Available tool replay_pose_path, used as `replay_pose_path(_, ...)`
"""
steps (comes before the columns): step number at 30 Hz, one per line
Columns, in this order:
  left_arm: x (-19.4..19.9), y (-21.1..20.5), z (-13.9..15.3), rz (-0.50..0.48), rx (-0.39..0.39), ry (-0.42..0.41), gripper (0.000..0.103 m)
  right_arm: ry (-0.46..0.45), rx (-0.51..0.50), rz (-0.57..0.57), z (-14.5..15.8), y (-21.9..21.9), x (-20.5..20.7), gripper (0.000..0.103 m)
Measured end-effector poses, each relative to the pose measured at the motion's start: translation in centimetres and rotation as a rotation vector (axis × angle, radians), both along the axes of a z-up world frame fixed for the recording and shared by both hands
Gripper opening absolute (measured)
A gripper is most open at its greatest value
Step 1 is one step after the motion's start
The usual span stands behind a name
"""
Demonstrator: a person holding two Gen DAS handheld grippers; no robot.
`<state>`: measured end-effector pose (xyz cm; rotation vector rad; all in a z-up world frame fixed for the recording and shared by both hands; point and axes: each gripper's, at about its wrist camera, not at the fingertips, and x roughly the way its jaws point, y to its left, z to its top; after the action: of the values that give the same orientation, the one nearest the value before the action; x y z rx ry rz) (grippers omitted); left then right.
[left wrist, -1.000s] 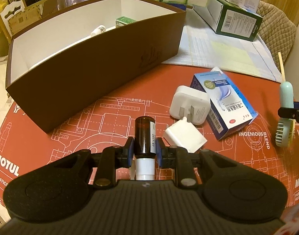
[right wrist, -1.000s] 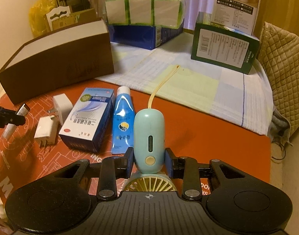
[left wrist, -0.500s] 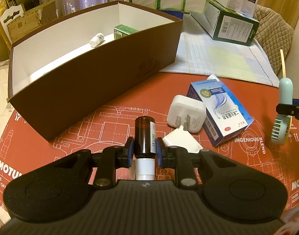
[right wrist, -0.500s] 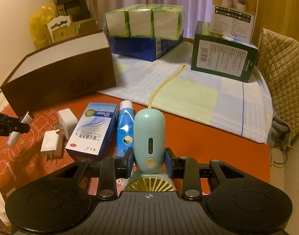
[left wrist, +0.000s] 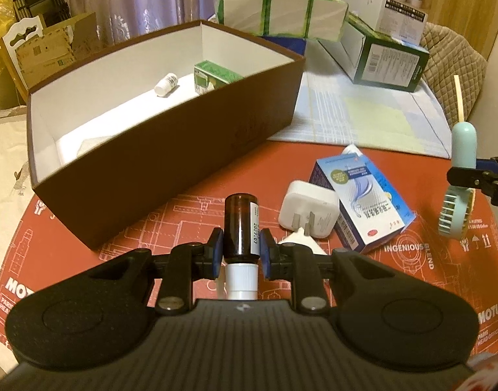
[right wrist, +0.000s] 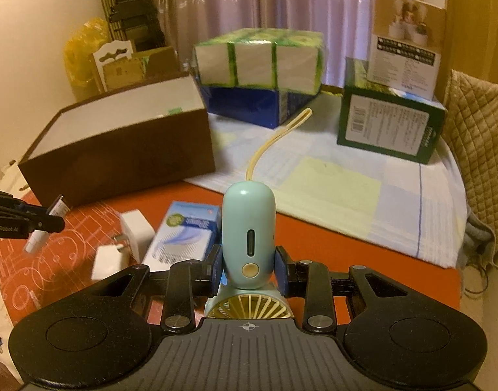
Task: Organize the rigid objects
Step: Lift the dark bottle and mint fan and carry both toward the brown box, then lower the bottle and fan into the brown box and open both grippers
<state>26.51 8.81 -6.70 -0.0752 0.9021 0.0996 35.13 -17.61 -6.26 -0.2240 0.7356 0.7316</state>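
A red printed mat (left wrist: 183, 208) adjoins a pale checked cloth (right wrist: 363, 176). On the cloth: a green-wrapped pack of white boxes (right wrist: 258, 58) atop a blue carton (right wrist: 249, 106), and a dark green carton (right wrist: 392, 127). A quilted beige cushion (right wrist: 477, 123) lies beside it.

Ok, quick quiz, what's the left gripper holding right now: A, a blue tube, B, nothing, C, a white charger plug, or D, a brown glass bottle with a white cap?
D: the left gripper is clamped on the brown glass bottle, white cap toward the camera.
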Motion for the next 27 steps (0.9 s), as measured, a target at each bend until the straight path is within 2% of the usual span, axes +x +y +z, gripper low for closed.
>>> replay_pose_path(15, 0.8, 2.1, 3.8, 0.037, -0.003, -0.075, 0.019, -0.021, 0.103, 0.154, 3.3, 6.2, 0.6, 0.030)
replay_pose_path(27, 3.2, 5.7, 6.1, 0.100, 0.000, -0.130, 0.019, -0.054, 0.175, 0.306, 6.0, 14.8, 1.8, 0.030)
